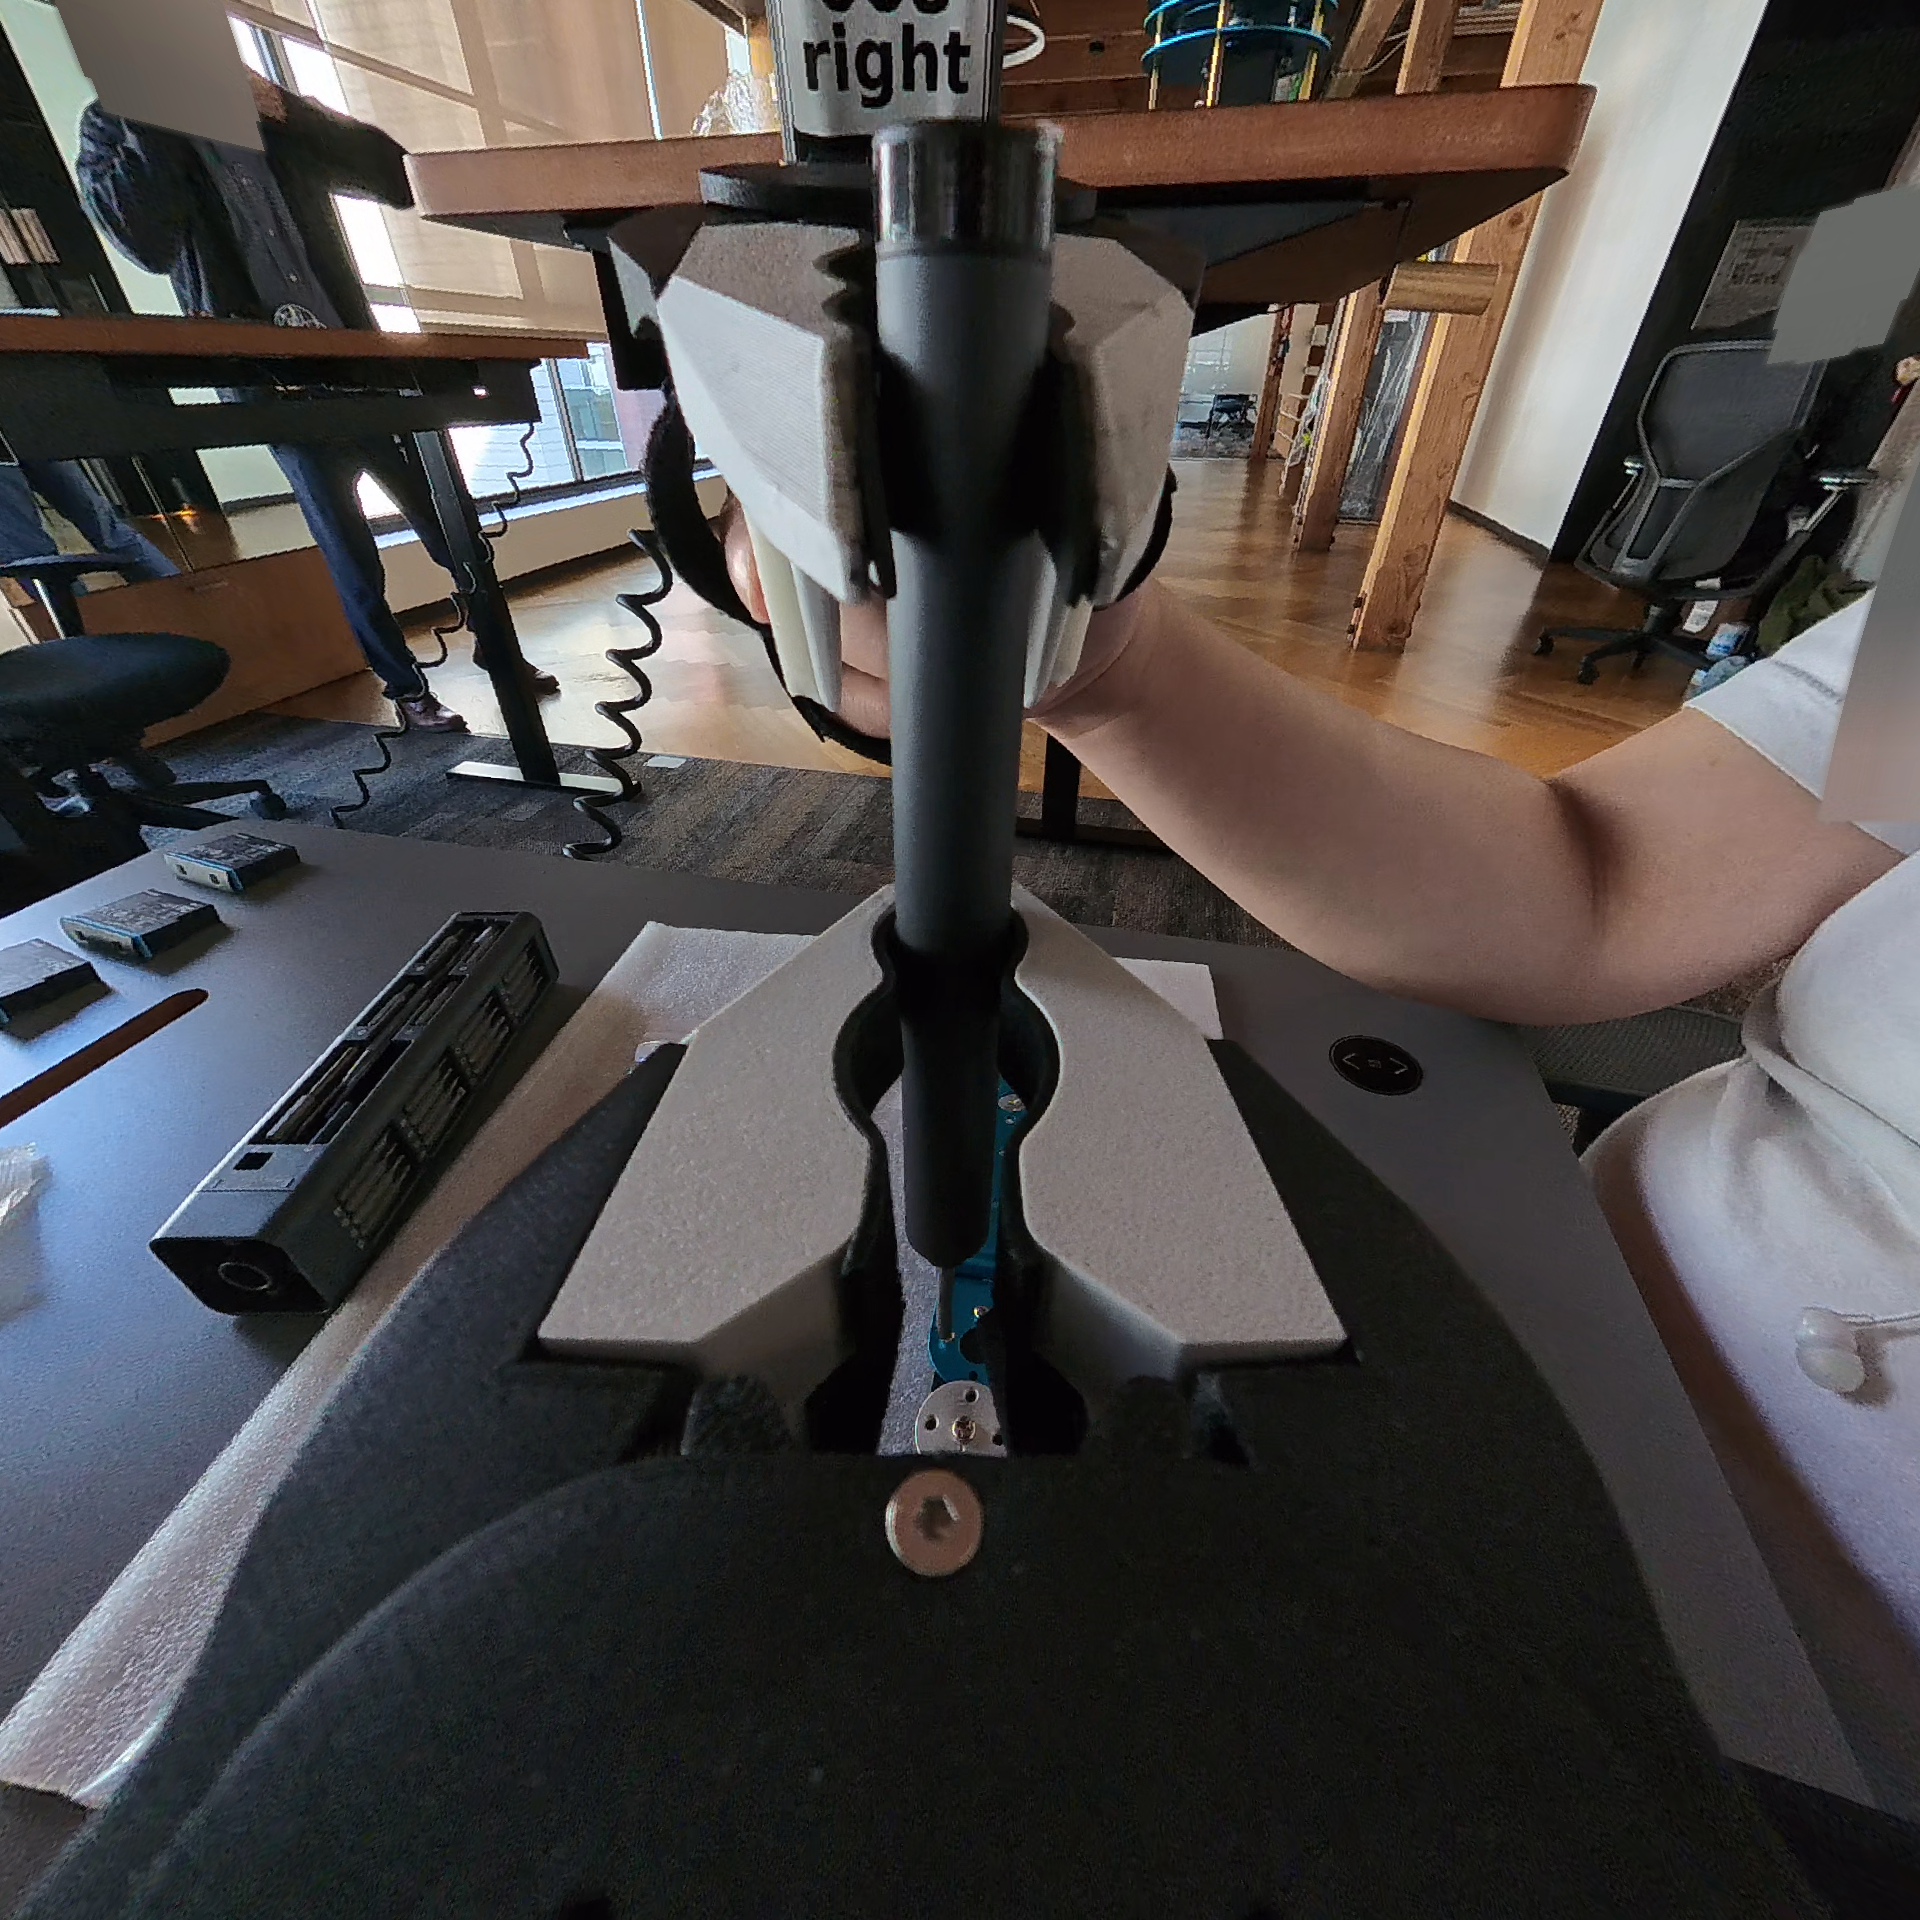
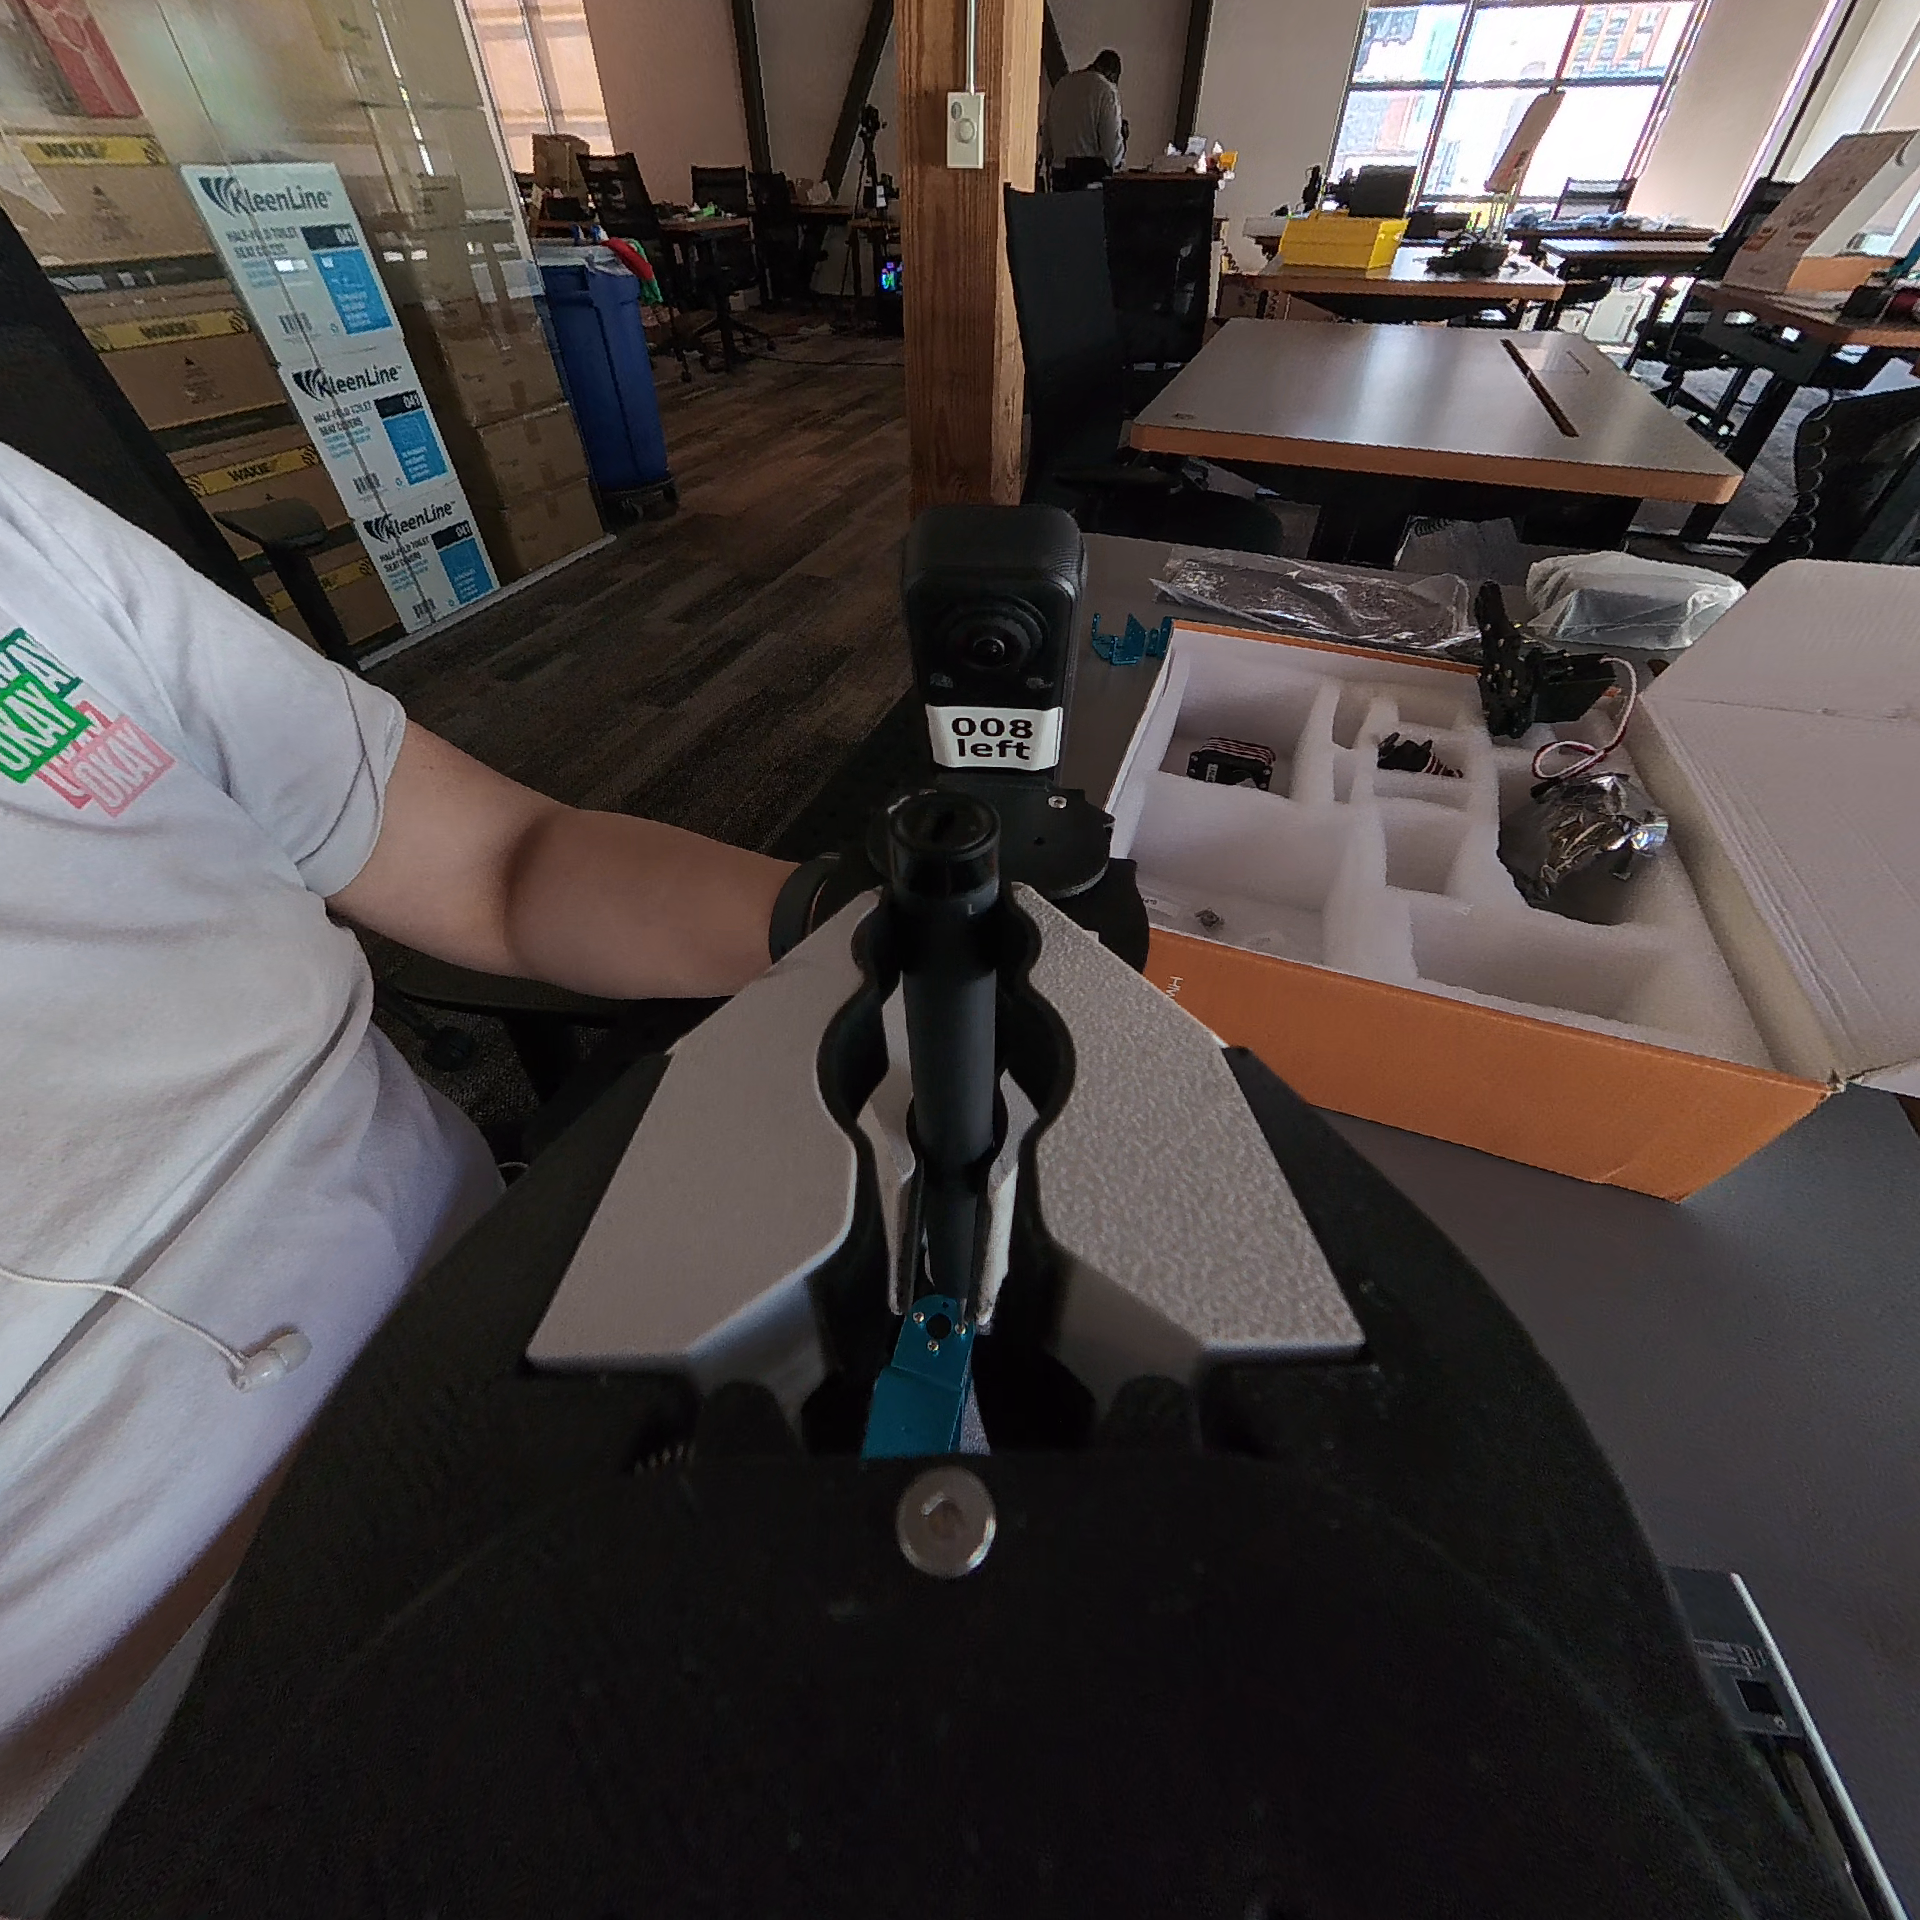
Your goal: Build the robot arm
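My left gripper is shut on a small blue metal bracket with a silver disc at its near end. The bracket sits low between the grey fingers. My right gripper faces it from above and is shut on a black screwdriver. The screwdriver's thin tip rests on the bracket. In the right wrist view my right gripper clasps the screwdriver. Beyond it the left gripper holds the blue bracket.
A black screwdriver bit case and small black battery-like blocks lie on the grey table to the left. A white foam sheet lies beneath. An open orange box with foam compartments and servos stands to the right. A person's arm reaches in. The tips of one gripper are about 8 centimetres away from the tips of the other.
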